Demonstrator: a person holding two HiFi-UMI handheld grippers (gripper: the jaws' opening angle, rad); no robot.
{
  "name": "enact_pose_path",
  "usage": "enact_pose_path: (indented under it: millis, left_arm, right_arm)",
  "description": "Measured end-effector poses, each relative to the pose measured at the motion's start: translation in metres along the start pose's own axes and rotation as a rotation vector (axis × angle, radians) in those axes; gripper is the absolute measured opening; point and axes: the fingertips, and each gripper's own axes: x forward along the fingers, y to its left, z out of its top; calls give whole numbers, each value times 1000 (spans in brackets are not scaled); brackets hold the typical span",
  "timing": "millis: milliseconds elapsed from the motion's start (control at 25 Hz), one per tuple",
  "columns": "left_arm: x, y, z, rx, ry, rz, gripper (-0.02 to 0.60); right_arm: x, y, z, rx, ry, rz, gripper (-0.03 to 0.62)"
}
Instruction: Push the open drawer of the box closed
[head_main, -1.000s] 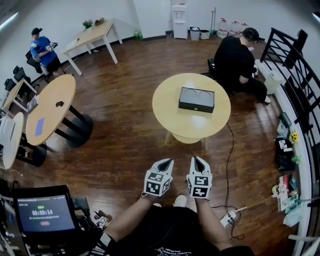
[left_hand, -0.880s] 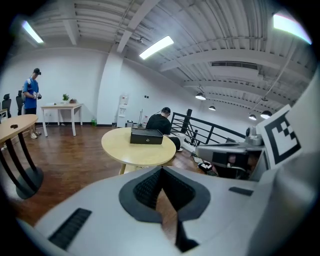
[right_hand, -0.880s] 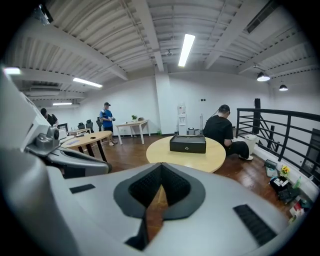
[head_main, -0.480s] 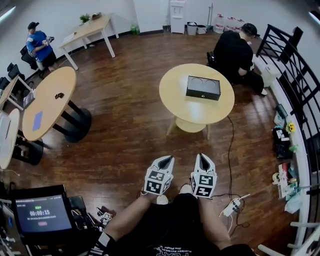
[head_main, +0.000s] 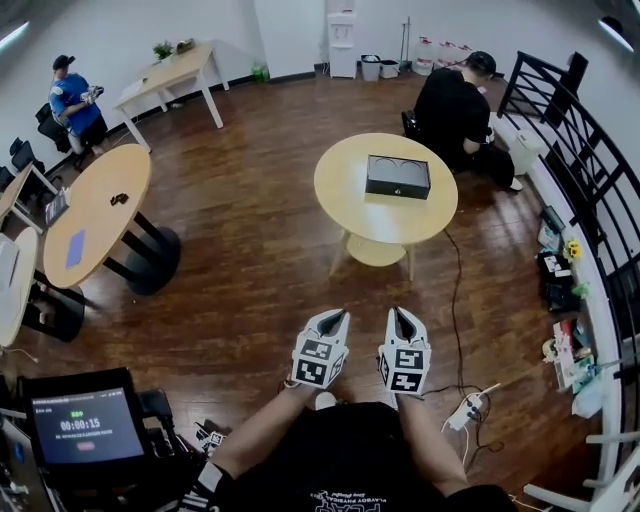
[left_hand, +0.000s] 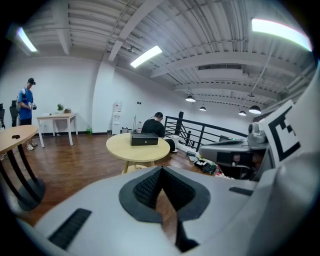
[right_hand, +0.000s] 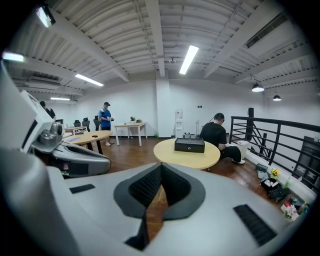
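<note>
Hovering well short of the box (head_main: 397, 177) on the tabletop (head_main: 345, 205), left tongs (head_main: 338, 319) and right tongs (head_main: 397, 315) are pressed together, empty — an unbraced push might skid the whole box.

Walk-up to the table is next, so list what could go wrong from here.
1. The cable and power strip lie on the floor beside the path: a trip hazard.
2. A push may slide the whole box across the round table toward the seated person instead of closing the drawer.
</note>
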Motion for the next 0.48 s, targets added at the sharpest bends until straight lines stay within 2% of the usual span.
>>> enact_pose_path:
  millis: [160, 360, 480]
  left_arm:
    - [-10, -22, 4, -3, -27, 23, -3]
    - [-9, -13, 35, 0, -47, 27, -3]
    - [-10, -25, 37, 13, -56, 27, -3]
  right_arm:
    - [-16, -11, 2, -6, -18, -5, 5]
    - [-8, -10, 14, -7, -36, 21, 5]
    - [-12, -12, 9, -7, -37, 31, 5]
